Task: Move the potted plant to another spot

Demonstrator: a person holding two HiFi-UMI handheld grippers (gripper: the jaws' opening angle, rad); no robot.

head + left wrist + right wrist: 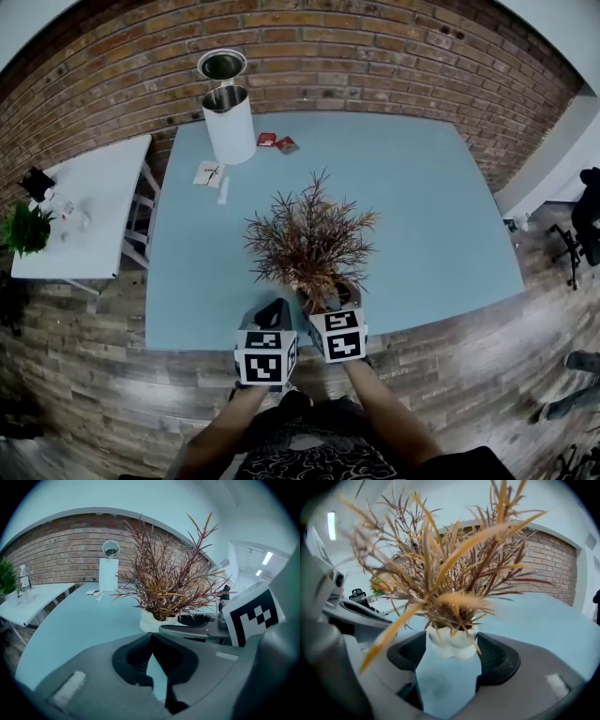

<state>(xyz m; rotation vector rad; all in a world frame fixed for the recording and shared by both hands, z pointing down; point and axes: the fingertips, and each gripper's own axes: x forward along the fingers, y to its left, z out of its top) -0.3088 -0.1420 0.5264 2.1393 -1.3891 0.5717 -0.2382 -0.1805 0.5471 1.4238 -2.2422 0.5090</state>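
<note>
**Plant in the right claw at the table's near edge**

A brick wall fills the top of the head view, and a pale blue table spreads across the middle of it. A smaller white side table stands at the left of the frame, apart from the blue one, with a green plant on its far left end. A white bin with its round lid raised stands at the upper left of the blue table.

The potted plant, with rust-brown spiky leaves in a white pot, stands at the lower middle of the frame, by the table's near edge. The right gripper has its jaws set wide around the pot, one pad against each side. The left gripper is just to the left of the pot, its jaw tips together with nothing between them.

Two red packets and some white paper slips lie near the bin.
</note>
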